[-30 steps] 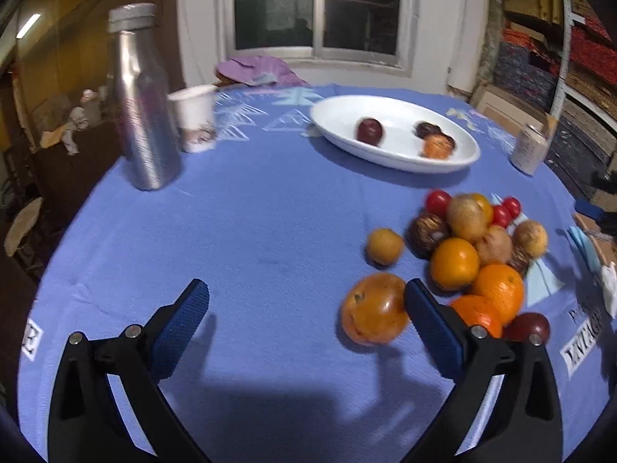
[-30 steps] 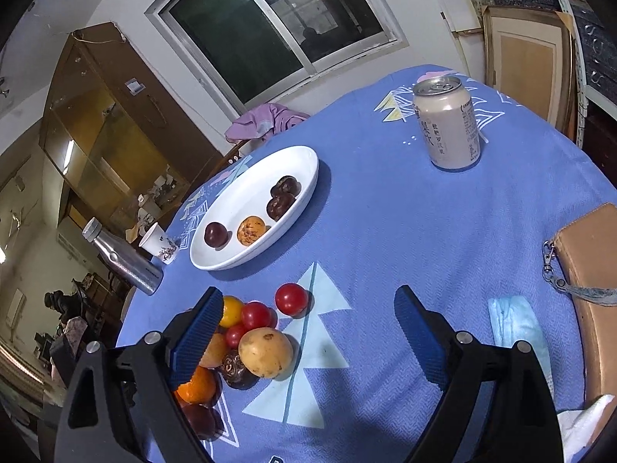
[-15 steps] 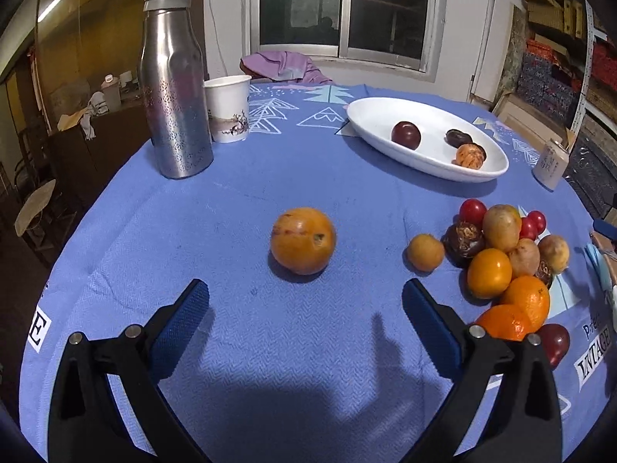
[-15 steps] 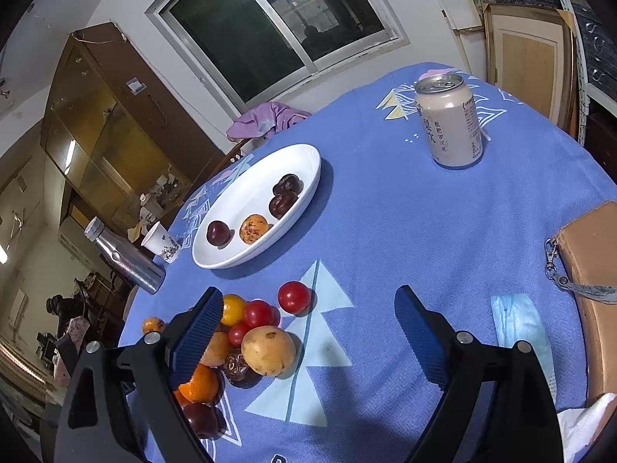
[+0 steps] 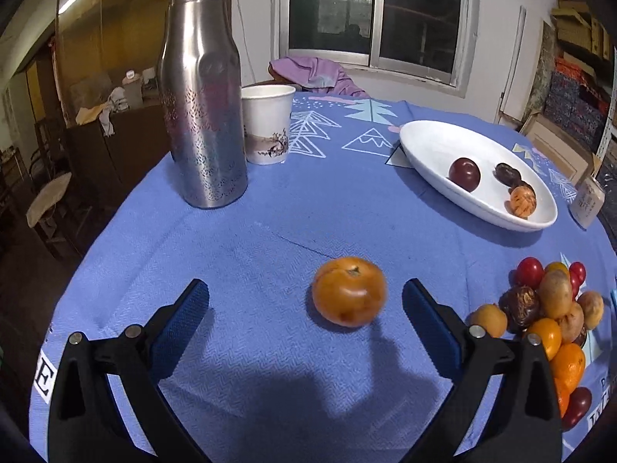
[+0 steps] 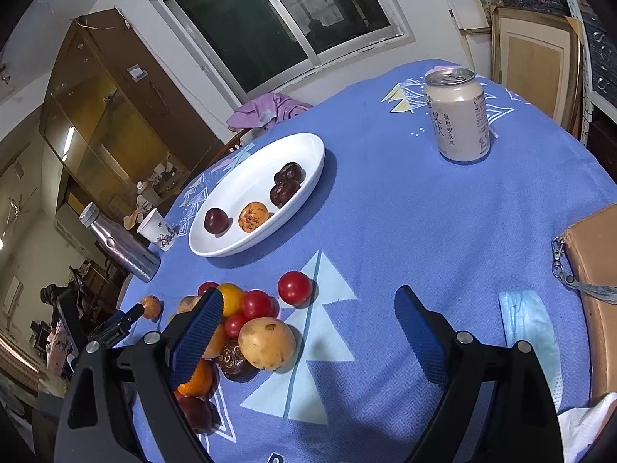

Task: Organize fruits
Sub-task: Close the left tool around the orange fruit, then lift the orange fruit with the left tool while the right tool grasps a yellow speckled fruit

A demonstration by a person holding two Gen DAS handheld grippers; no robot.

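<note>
A large orange fruit (image 5: 349,291) lies on the blue cloth between the fingers of my left gripper (image 5: 304,297), nearer the right finger, and neither pad touches it. That gripper is open. To its right is a pile of fruits (image 5: 555,301): oranges, red tomatoes, dark and tan ones. The white dish (image 5: 424,142) holds a dark plum, a speckled orange fruit and dark brown fruits. My right gripper (image 6: 308,305) is open and empty, its left finger over the same pile (image 6: 266,343). A red tomato (image 6: 295,287) lies just ahead of it, with the dish (image 6: 246,177) beyond.
A steel bottle (image 5: 202,115) and a paper cup (image 5: 268,123) stand at the back left. A drink can (image 6: 459,115) stands at the far right. A brown pouch (image 6: 594,270) and a blue face mask (image 6: 528,328) lie by the right edge.
The large orange fruit has moved left, away from the pile, and now sits between the left fingers. The left gripper has shifted left, closer to the bottle. The right gripper has stayed put.
</note>
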